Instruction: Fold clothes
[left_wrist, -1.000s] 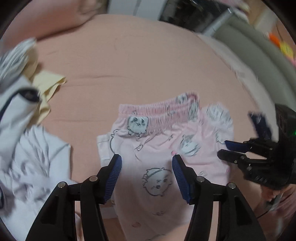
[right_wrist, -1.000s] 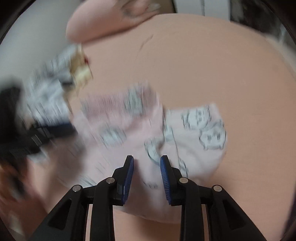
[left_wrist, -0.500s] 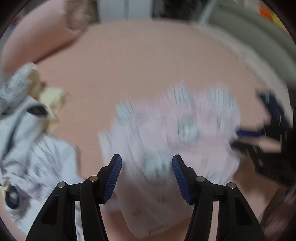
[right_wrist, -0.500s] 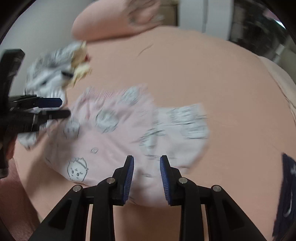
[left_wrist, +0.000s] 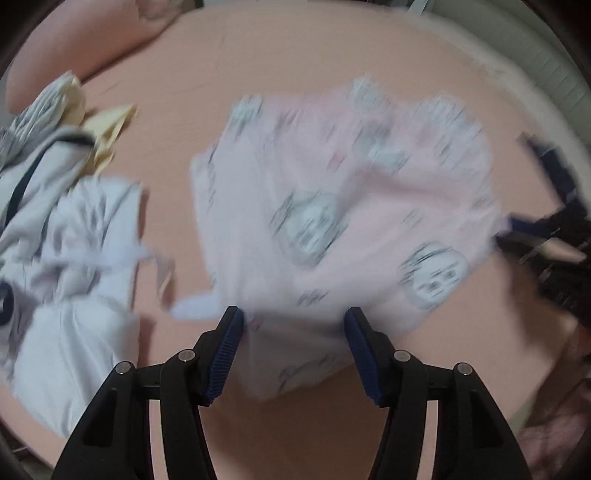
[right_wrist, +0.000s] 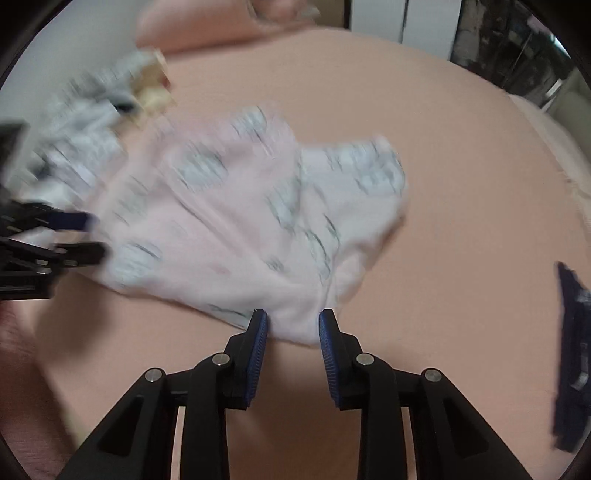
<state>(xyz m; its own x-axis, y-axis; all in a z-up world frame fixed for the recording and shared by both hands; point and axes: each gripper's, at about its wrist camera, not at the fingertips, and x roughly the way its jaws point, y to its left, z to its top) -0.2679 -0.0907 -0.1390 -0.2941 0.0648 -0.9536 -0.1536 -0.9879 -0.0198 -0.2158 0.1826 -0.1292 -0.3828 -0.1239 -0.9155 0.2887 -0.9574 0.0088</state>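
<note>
Pale pink shorts with cartoon faces (left_wrist: 332, 221) lie spread on the peach bed sheet; they also show in the right wrist view (right_wrist: 251, 221). Both views are motion-blurred. My left gripper (left_wrist: 293, 325) is open, its blue pads either side of the near hem of the shorts. My right gripper (right_wrist: 293, 325) is open with a narrower gap, its pads either side of a bunched edge of the shorts. Neither pair of pads presses the cloth. The right gripper shows at the right edge of the left wrist view (left_wrist: 546, 236); the left gripper shows at the left edge of the right wrist view (right_wrist: 48, 240).
A pile of white, grey and yellow clothes (left_wrist: 62, 206) lies left of the shorts. A dark blue garment (right_wrist: 572, 354) lies at the right of the bed. A pink pillow (right_wrist: 221, 26) lies at the far end. The bed's near edge is close below the grippers.
Both grippers have moved forward and down to the near edge of the shorts, so the cloth now lies between their pads. The jaw gaps look unchanged.
</note>
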